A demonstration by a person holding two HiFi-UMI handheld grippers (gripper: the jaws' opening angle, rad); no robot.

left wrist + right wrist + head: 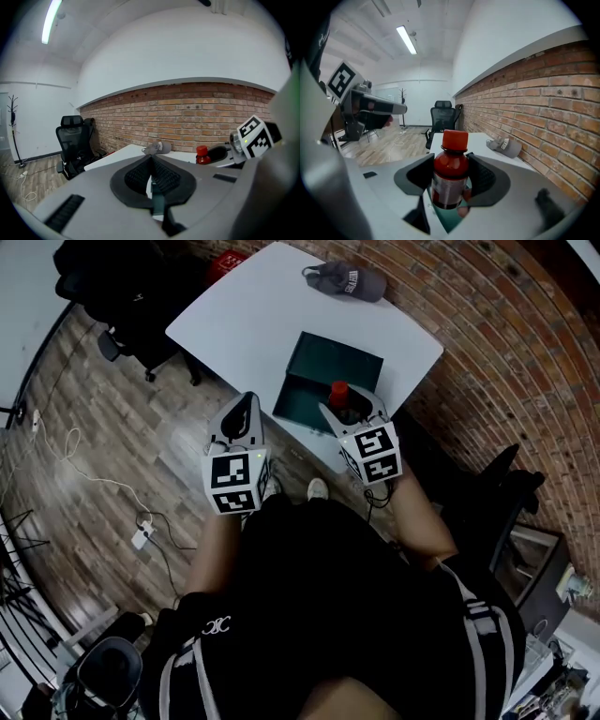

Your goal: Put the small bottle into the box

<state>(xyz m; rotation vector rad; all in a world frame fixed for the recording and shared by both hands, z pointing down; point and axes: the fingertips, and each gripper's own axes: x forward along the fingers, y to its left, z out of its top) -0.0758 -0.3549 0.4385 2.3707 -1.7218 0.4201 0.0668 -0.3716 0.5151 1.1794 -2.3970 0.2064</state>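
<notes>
A small dark-red bottle [449, 177] with a red cap [338, 391] stands upright between the jaws of my right gripper [350, 412], which is shut on it. The bottle hangs over the near part of the dark green box [323, 381] lying open on the white table [253, 310]. In the left gripper view the same bottle [202, 155] shows at the right, held by the other tool. My left gripper [240, 418] is shut with nothing in it, off the table's near edge, left of the box.
A grey cap [347, 280] lies at the table's far end. A black office chair [131, 306] stands left of the table, over the wood floor. A brick wall [506, 343] runs along the right side. Cables [103, 484] trail on the floor.
</notes>
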